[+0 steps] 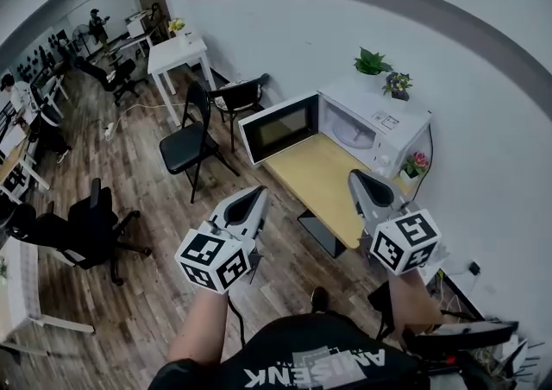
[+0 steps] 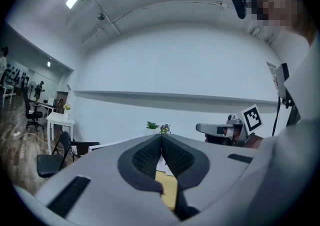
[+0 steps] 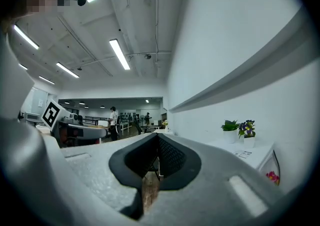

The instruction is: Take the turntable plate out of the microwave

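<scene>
A white microwave (image 1: 379,121) stands at the far end of a wooden table (image 1: 319,179) against the wall, its door (image 1: 278,128) swung open to the left. Inside the cavity a pale round turntable plate (image 1: 349,133) shows faintly. My left gripper (image 1: 257,196) is held in the air short of the table's near left side, jaws shut and empty (image 2: 161,139). My right gripper (image 1: 359,178) hovers over the table's near right part, also shut with nothing in it (image 3: 158,142). Both are well short of the microwave. In the right gripper view only the microwave's top (image 3: 250,154) shows.
Two potted plants (image 1: 373,61) (image 1: 398,84) sit on the microwave, and a small flower pot (image 1: 417,163) stands beside it. Black folding chairs (image 1: 191,142) (image 1: 238,96) are left of the table, an office chair (image 1: 86,229) further left. The wall runs close on the right.
</scene>
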`<state>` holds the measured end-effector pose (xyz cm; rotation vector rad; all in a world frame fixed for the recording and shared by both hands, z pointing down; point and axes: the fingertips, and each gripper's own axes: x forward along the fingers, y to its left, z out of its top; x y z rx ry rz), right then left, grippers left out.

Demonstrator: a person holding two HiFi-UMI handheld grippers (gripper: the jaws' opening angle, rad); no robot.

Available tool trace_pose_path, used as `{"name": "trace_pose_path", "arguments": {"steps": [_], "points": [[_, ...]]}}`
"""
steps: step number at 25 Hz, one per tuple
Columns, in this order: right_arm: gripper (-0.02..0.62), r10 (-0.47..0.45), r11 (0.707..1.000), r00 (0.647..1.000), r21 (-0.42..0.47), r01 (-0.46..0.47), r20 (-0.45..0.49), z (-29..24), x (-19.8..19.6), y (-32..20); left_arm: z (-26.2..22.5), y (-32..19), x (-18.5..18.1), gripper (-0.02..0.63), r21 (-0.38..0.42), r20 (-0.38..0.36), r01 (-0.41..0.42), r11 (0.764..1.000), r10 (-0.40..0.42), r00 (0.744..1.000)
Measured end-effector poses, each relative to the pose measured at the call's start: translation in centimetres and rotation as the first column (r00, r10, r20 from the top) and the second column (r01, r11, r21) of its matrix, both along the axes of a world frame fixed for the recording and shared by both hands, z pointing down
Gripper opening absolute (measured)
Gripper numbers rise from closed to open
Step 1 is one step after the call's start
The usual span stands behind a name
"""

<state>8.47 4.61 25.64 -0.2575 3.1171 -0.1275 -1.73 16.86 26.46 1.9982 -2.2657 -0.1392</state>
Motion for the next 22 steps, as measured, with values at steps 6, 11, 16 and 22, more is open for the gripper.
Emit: {"name": "trace_pose_path", "arguments": {"steps": [6,11,16,22], "points": [[0.003,-0.026,1.000,1.000,-0.013,0.026,-0.012,0.2,-2.6,-5.0,-0.3,-5.6,-2.2,0.002,-0.013,-0.026,0.004,1.000,-0.005,1.000],[0.003,-0.043,0.999,0.999,-0.016,0.043,-0.004,-0.1,-4.2,-9.1,-0.6,-10.1,-3.4,0.003,-0.035,-0.050,-0.020,0.999,0.018,0.999],[0.003,-0.049,0.999,0.999,-0.002,0.049,0.002,-0.1,-4.6,-12.9,-1.3,-14.2,-4.4,0.003,-0.009,-0.028,-0.013,1.000,0.013,1.000],[0.003,-0.032,0.999,0.999,-0.007,0.032,0.009,0.0,-5.1,-16.2,-0.1,-18.3,-4.4,0.003,-0.055,-0.025,-0.030,0.998,0.029,0.999]]}}
